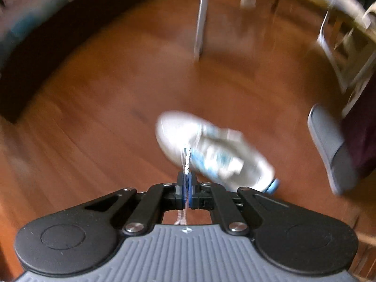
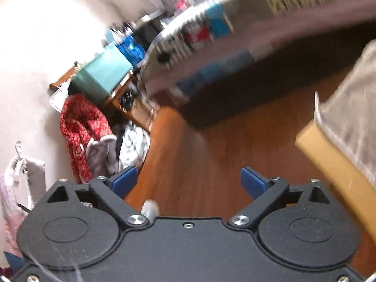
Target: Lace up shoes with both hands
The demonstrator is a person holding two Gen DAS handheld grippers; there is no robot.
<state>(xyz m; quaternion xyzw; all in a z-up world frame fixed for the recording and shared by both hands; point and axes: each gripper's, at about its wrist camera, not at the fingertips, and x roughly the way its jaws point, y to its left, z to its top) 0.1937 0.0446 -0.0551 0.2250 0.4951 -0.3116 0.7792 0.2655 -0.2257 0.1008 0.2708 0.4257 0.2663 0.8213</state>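
A white sneaker with light-blue accents (image 1: pixel 211 150) lies blurred on the wooden floor in the left wrist view, below and ahead of my left gripper (image 1: pixel 186 178). That gripper is shut on a white-and-blue lace (image 1: pixel 187 162), which runs taut from the pads down to the shoe. A loose bit of lace hangs behind the pads. In the right wrist view my right gripper (image 2: pixel 189 181) stands open, its blue pads (image 2: pixel 124 181) wide apart with nothing between them. It points over the floor, and no shoe shows in that view.
A grey slipper on a person's foot (image 1: pixel 329 148) is at the right. White chair legs (image 1: pixel 202 21) stand farther back. In the right wrist view a bed (image 2: pixel 235 54), a pile of clothes (image 2: pixel 82 129), a teal box (image 2: pixel 103 72) and a tan edge (image 2: pixel 329 157) surround the floor (image 2: pixel 211 152).
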